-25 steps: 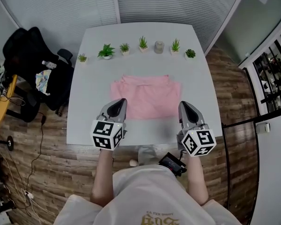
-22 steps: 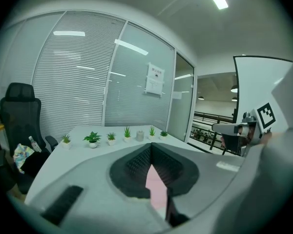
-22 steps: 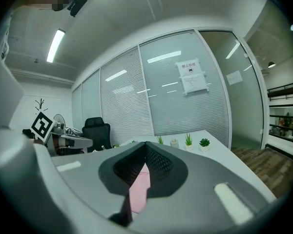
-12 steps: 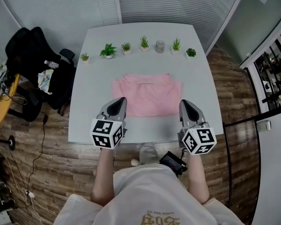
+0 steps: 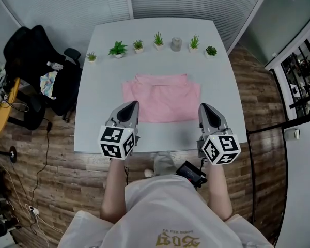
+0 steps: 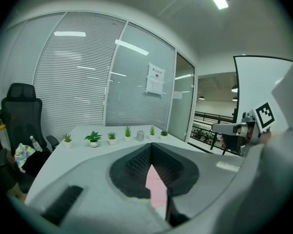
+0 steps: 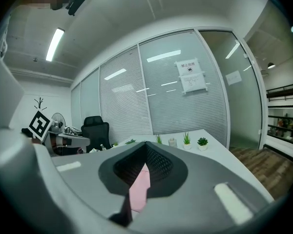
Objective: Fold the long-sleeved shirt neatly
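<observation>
The pink long-sleeved shirt [image 5: 161,98] lies folded into a flat rectangle in the middle of the white table [image 5: 93,118]. My left gripper [image 5: 130,106] hovers at the shirt's near left corner, shut with nothing in it. My right gripper [image 5: 204,107] is at the near right corner, also shut and empty. In the left gripper view the closed jaws [image 6: 150,147] leave a slit through which a strip of pink cloth [image 6: 156,183] shows on the table below. The right gripper view has the same: closed jaws [image 7: 146,145] over a pink strip [image 7: 139,189].
Several small potted plants [image 5: 117,48] and a grey cup [image 5: 175,44] stand in a row along the table's far edge. A black office chair [image 5: 33,50] with clutter stands left of the table. Slatted glass walls are behind, with wooden floor all around.
The head view has tipped slightly, so the table sits a little higher in the picture. Both grippers and the shirt have kept still.
</observation>
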The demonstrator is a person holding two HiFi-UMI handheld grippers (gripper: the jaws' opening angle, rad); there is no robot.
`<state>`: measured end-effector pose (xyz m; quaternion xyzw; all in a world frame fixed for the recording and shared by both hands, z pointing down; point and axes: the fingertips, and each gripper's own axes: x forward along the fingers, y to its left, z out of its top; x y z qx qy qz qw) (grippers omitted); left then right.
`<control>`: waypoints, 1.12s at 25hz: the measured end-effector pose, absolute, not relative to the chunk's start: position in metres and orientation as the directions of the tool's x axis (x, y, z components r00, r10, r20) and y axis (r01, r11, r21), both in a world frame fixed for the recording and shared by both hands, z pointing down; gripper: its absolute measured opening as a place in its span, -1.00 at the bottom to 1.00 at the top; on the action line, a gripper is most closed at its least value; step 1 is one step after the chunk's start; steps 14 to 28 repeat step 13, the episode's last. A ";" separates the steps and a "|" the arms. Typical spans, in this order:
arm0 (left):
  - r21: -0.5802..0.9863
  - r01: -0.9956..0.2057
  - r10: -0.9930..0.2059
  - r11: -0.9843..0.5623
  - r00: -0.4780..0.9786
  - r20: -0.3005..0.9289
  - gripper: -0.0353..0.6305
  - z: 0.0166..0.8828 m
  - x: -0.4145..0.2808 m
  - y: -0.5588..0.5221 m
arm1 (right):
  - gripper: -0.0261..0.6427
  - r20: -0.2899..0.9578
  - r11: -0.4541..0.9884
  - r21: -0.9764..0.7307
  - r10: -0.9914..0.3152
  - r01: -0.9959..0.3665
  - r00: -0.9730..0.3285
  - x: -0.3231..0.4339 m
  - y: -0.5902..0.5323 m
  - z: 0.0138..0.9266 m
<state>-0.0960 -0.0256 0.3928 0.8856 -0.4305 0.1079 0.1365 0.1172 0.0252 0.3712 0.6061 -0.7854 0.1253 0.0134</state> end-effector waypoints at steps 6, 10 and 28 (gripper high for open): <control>0.149 -0.784 -0.720 -0.602 0.614 0.324 -0.88 0.399 -0.089 -0.027 | -0.89 0.193 0.216 -0.160 -0.950 -0.963 -0.245 0.124 0.025 0.375; 0.152 -0.781 -0.715 -0.606 0.618 0.326 -0.88 0.402 -0.085 -0.030 | -0.89 0.209 0.188 -0.081 -0.957 -0.979 -0.201 0.130 0.021 0.377; 0.155 -0.782 -0.716 -0.603 0.617 0.327 -0.88 0.405 -0.085 -0.033 | -0.89 0.207 0.190 -0.073 -0.957 -0.979 -0.201 0.131 0.018 0.377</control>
